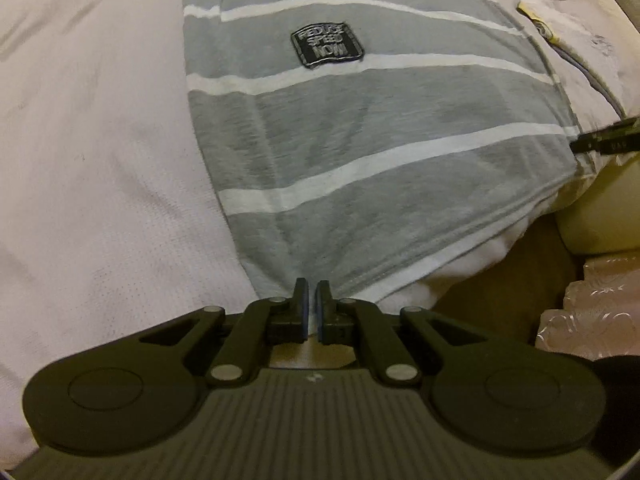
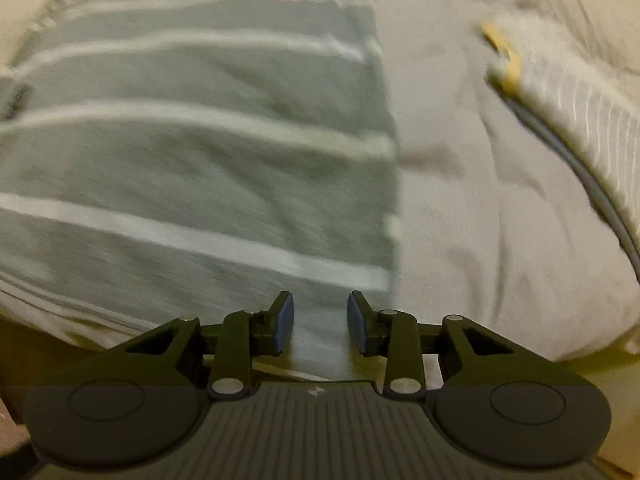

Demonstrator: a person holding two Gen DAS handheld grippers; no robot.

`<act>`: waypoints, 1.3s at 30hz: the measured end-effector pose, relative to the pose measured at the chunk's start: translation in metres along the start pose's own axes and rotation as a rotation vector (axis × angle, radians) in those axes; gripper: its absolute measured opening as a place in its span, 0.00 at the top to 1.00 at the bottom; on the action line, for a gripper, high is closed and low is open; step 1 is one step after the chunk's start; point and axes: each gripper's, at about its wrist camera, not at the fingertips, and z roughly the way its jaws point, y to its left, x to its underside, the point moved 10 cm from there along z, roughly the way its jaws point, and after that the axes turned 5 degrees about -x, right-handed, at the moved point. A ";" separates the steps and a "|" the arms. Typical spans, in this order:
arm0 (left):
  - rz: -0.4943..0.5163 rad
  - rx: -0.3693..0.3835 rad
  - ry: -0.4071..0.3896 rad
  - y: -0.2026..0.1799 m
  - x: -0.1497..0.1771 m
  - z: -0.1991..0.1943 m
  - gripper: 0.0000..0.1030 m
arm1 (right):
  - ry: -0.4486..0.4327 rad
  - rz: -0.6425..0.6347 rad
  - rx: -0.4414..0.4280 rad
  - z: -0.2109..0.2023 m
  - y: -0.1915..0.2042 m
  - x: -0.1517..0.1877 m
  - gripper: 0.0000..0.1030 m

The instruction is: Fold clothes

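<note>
Left wrist view: left tool (image 1: 312, 285) clenched on the near hem of the grey striped shirt (image 1: 360, 128), spread flat on the white bedsheet (image 1: 92, 152), black patch (image 1: 328, 46) facing up. Right wrist view, pretty blurry: right tool (image 2: 320, 303) released, pads apart, hanging just over the shirt's near edge beside its side hem. Rumpled white bedding (image 2: 560, 92) off right.

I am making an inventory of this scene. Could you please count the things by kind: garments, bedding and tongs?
Garments: 1, the grey striped T-shirt.
Bedding: 2, the white sheet and the white duvet with grey piping.
Tongs: 2, the left tongs and the right tongs.
Total: 5.
</note>
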 end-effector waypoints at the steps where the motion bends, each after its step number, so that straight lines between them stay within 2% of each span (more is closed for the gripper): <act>1: 0.007 0.005 0.001 -0.002 0.002 0.001 0.99 | -0.035 0.011 -0.021 -0.005 0.013 -0.004 0.67; 3: 0.026 0.013 0.018 -0.005 0.010 0.005 0.99 | -0.100 0.032 -0.070 -0.012 0.041 -0.010 0.67; 5: 0.040 0.029 0.048 -0.007 0.027 0.008 0.98 | -0.111 0.027 -0.117 -0.008 0.070 -0.009 0.67; 7: 0.052 0.036 0.052 -0.005 0.040 0.003 0.98 | -0.037 0.007 -0.151 0.008 0.088 0.007 0.59; 9: 0.028 0.044 0.032 0.001 0.049 -0.014 0.98 | 0.041 0.010 -0.144 0.019 0.095 0.028 0.59; 12: -0.023 0.045 -0.005 0.015 0.055 -0.042 0.91 | 0.019 0.086 -0.114 -0.002 0.091 0.047 0.56; 14: -0.038 0.031 -0.035 0.020 0.052 -0.061 0.76 | -0.008 0.131 -0.080 -0.023 0.086 0.057 0.50; 16: -0.044 0.016 -0.062 0.024 0.046 -0.082 0.71 | -0.041 0.167 -0.041 -0.048 0.082 0.058 0.30; 18: -0.039 -0.002 -0.089 0.026 0.035 -0.101 0.63 | -0.087 0.197 0.016 -0.076 0.082 0.054 0.14; 20: -0.020 -0.020 -0.140 0.028 0.023 -0.125 0.33 | -0.131 0.237 0.051 -0.106 0.082 0.052 0.14; 24: 0.016 -0.029 -0.238 0.021 -0.001 -0.160 0.10 | -0.188 0.318 0.038 -0.163 0.093 0.047 0.14; 25: 0.018 -0.031 -0.261 0.019 -0.006 -0.168 0.01 | -0.197 0.331 0.028 -0.175 0.097 0.045 0.14; 27: 0.026 -0.039 -0.293 0.015 -0.014 -0.183 0.02 | -0.206 0.333 0.004 -0.192 0.105 0.040 0.14; 31: 0.028 -0.062 -0.305 0.004 -0.018 -0.200 0.02 | -0.218 0.326 -0.025 -0.221 0.122 0.037 0.14; 39: -0.022 -0.096 -0.311 -0.010 -0.003 -0.239 0.02 | -0.236 0.300 -0.041 -0.255 0.142 0.040 0.14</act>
